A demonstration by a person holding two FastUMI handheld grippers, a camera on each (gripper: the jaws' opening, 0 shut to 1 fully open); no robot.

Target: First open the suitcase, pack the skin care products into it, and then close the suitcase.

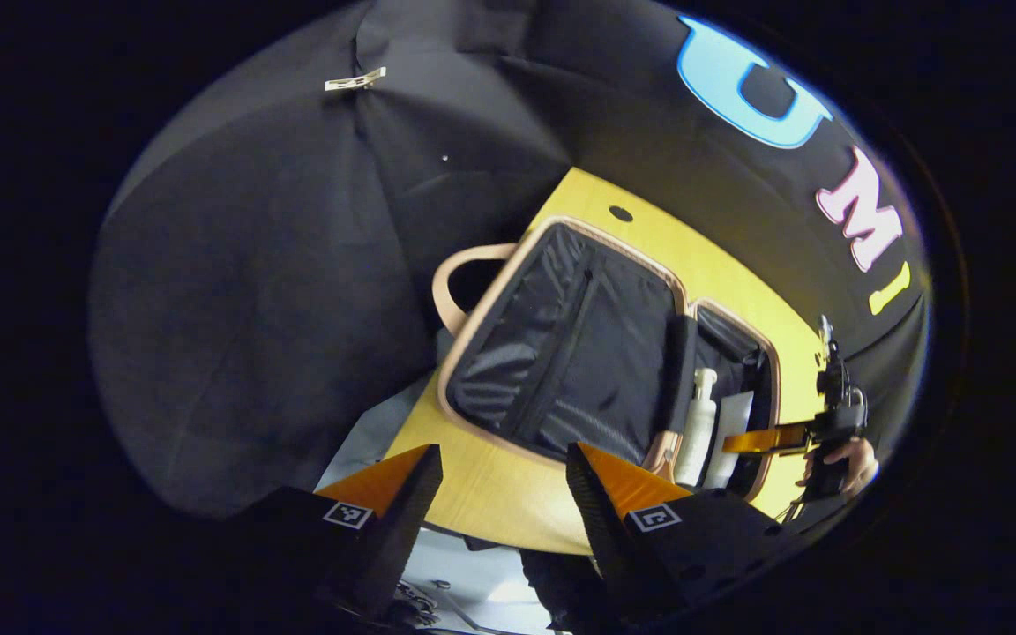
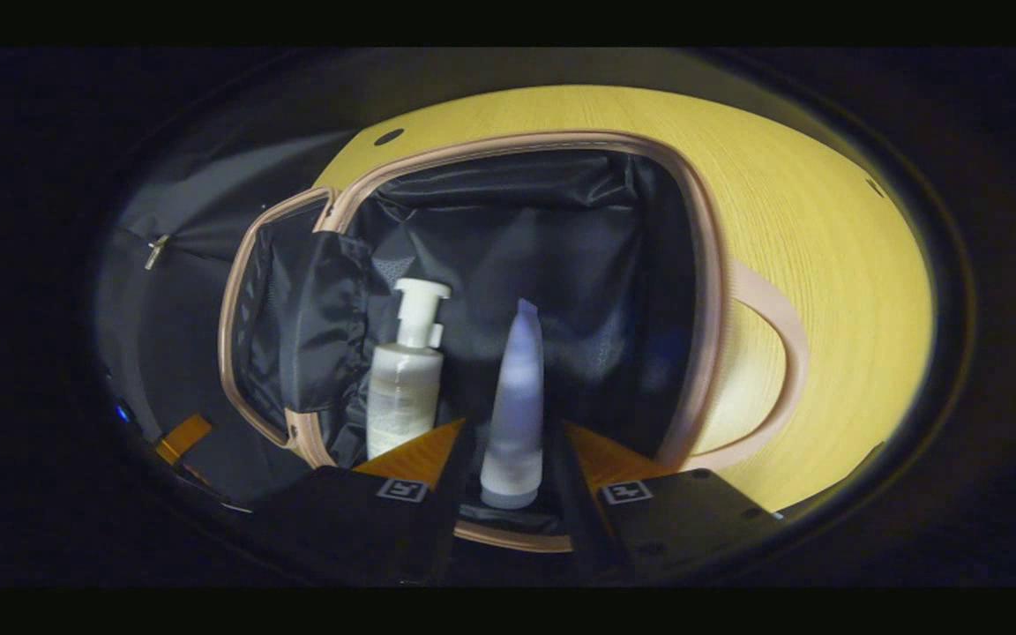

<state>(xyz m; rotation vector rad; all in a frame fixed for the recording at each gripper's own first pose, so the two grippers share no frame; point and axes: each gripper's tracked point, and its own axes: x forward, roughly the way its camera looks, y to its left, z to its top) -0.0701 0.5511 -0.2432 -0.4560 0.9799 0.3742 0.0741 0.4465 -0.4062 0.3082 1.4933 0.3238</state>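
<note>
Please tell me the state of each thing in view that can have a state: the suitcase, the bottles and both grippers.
suitcase: open, flat on the table.
pump bottle: lying inside the suitcase.
tube: between the right gripper fingers, over the suitcase.
left gripper: open, empty, off the table's edge.

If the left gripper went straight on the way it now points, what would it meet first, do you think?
Probably the open suitcase: the left gripper, jaws open and empty, points over the table edge at its black-lined half. Depth is unclear, so it might meet the tabletop first.
</note>
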